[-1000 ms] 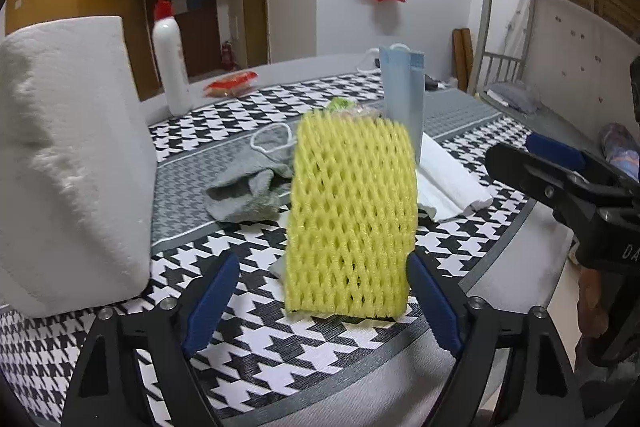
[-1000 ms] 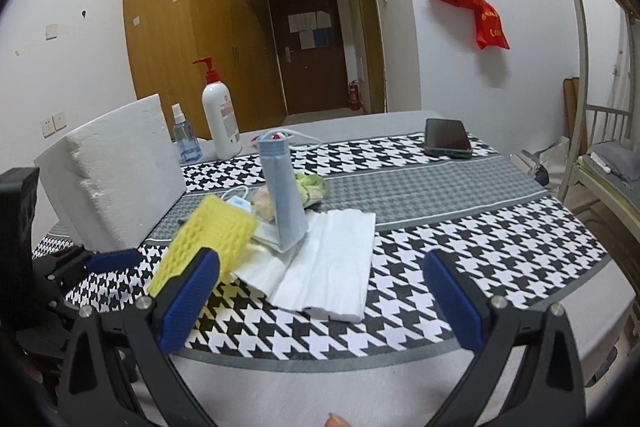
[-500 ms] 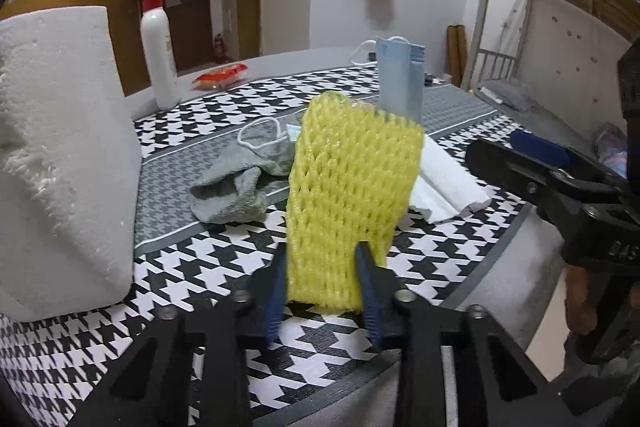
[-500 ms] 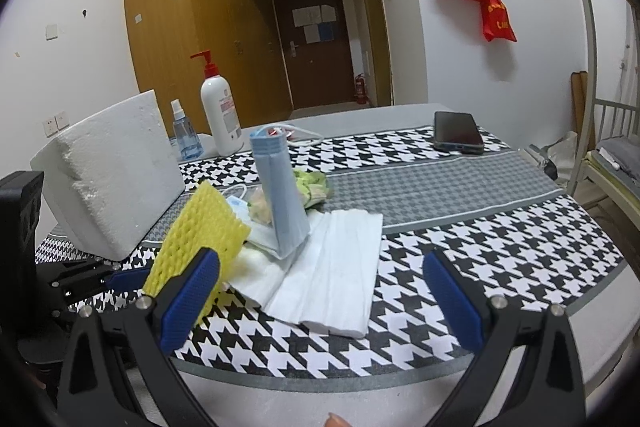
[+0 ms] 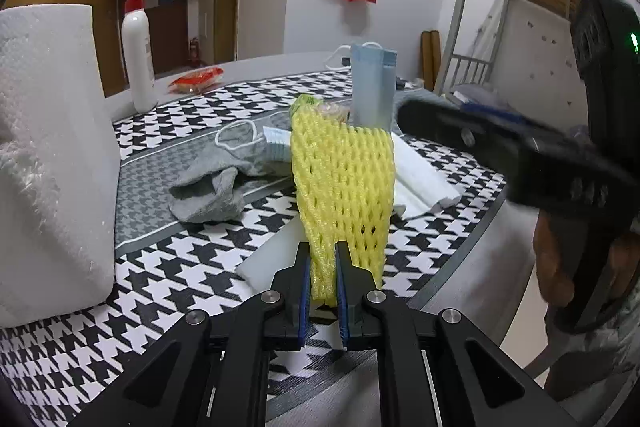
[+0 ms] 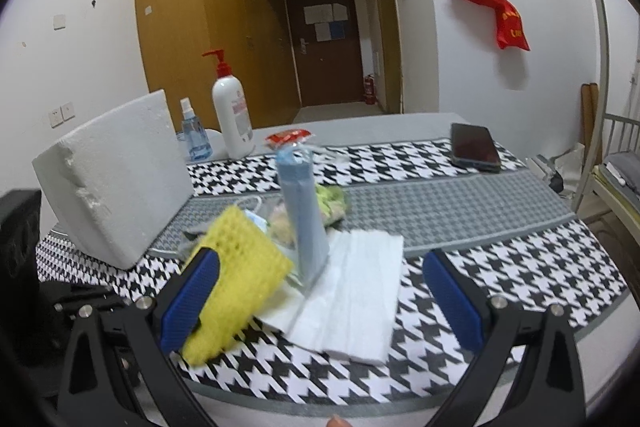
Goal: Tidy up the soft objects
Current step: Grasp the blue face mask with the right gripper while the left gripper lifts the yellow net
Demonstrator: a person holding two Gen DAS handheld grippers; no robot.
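Table [image 6: 460,203], covered in houndstooth cloth, carries the whole lot of soft goods, with a large white foam block [image 6: 116,179] standing at its left end and the smaller items clustered near the front edge. Next in size, a folded white tissue stack [image 6: 356,291] lies flat at the centre with a blue mask pack [image 6: 300,211] standing upright on it, and a grey sock [image 5: 212,187] lies crumpled behind, beside a loose face mask [image 5: 256,141]. Principal change noted: one second ago the left gripper [image 5: 322,283] stood with jaws wide on either side of the yellow foam net [image 5: 344,183]; half a second ago they were closing; now they are pressed tight on the net's lower edge, which is crushed to a narrow strip between the blue pads [image 5: 305,291]. The net has also tilted and appears lifted clear of the cloth, exposing a white strip [image 5: 276,253] beneath it. In my judgement the grasp is complete and the net is ready for transfer to its place. The right gripper [image 6: 320,295] has advanced toward the pile, jaws spread wide and holding nothing; the net now sits just behind its left finger. Risk: the net is springy and may slip from so narrow a pinch.
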